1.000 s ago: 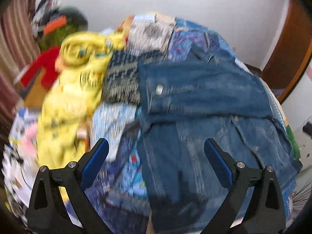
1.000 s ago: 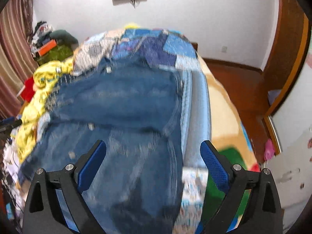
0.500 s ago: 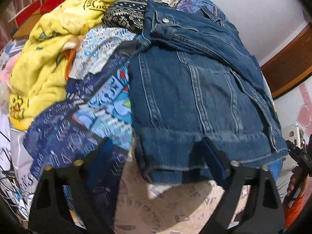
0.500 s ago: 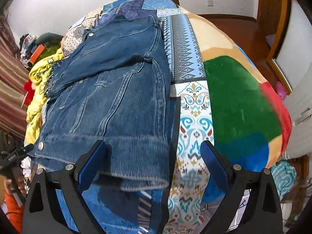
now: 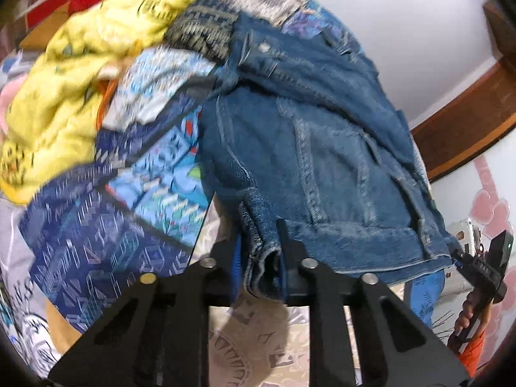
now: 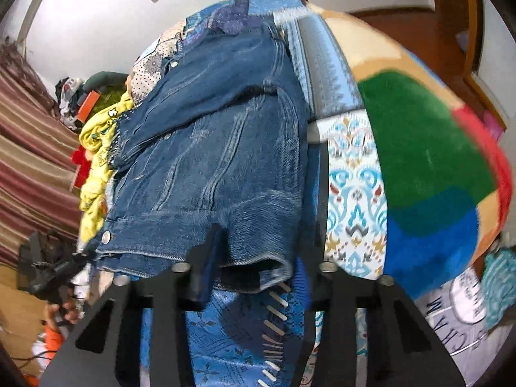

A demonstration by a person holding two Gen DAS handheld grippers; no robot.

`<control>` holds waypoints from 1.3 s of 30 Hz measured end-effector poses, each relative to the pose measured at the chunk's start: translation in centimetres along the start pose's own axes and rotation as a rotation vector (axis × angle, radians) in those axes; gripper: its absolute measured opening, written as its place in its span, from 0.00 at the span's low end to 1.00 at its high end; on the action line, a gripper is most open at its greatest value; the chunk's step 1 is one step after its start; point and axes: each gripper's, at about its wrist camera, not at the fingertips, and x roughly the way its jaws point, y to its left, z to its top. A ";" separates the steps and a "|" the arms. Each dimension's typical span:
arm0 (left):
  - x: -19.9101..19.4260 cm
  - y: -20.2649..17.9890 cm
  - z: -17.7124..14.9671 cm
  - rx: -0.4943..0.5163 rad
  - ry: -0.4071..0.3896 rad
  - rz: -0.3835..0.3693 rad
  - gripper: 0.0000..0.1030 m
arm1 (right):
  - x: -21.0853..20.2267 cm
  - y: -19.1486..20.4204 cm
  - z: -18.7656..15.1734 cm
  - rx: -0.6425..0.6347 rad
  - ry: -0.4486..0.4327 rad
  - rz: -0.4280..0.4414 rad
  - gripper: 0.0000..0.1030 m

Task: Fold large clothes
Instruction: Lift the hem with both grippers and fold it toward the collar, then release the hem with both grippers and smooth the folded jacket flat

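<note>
A blue denim jacket lies spread on a bed, hem toward me. In the left wrist view my left gripper has its jaws closing, and the hem's left corner is bunched tight between its pads. In the right wrist view the same jacket has its right hem corner curled up between the closing jaws of my right gripper. Each gripper also shows small at the other view's edge, held in a hand.
A crumpled yellow garment and other clothes are heaped left of the jacket. Under everything lies a blue patterned bedspread. A green, red and blue blanket covers the bed's right side. A striped curtain hangs at the left.
Both grippers came down to the jacket's hem with wide jaws, then closed. The left now pinches the left corner and the right has the right corner; the hem has puckered up.
</note>
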 end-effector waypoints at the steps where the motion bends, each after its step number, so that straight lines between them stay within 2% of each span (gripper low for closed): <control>1: -0.4 -0.4 0.4 0.015 -0.015 0.001 0.14 | -0.1 0.3 0.4 -0.007 -0.010 0.009 0.15; 2: -0.5 -0.7 0.8 0.025 -0.027 0.002 0.13 | 0.0 0.4 0.7 -0.016 -0.016 0.011 0.12; 8: -2.6 -3.4 4.8 0.103 -0.137 -0.022 0.12 | 0.0 2.1 4.3 -0.089 -0.068 0.040 0.10; 10: -3.5 -4.5 6.8 0.130 -0.184 -0.042 0.12 | -0.1 3.0 6.0 -0.114 -0.100 0.038 0.10; 14: -4.1 -6.4 10.7 0.170 -0.252 -0.031 0.12 | 0.1 4.3 8.8 -0.173 -0.164 0.022 0.10; 19: -3.3 -7.5 16.4 0.169 -0.290 -0.017 0.12 | 0.5 5.4 14.2 -0.204 -0.251 0.030 0.10; 22: -1.8 -7.6 19.9 0.152 -0.310 -0.002 0.12 | 1.4 5.8 17.6 -0.214 -0.282 0.002 0.10; 24: -0.6 -6.9 22.2 0.107 -0.318 -0.030 0.12 | 2.5 6.0 20.3 -0.218 -0.299 -0.022 0.10; 27: 2.4 -5.9 25.3 0.015 -0.309 -0.059 0.12 | 4.8 6.0 23.4 -0.207 -0.293 -0.041 0.10; 32: 9.4 -4.6 29.0 0.003 -0.232 0.065 0.12 | 9.9 5.9 26.4 -0.213 -0.235 -0.096 0.10; 36: 14.1 -2.5 29.9 -0.044 -0.147 0.094 0.12 | 13.7 5.1 27.1 -0.213 -0.165 -0.121 0.10; 38: 16.2 -1.9 29.8 -0.041 -0.110 0.114 0.12 | 14.8 4.7 27.1 -0.233 -0.161 -0.143 0.11; 39: 17.1 -1.9 29.5 -0.023 -0.094 0.132 0.13 | 15.0 4.6 26.8 -0.248 -0.174 -0.158 0.18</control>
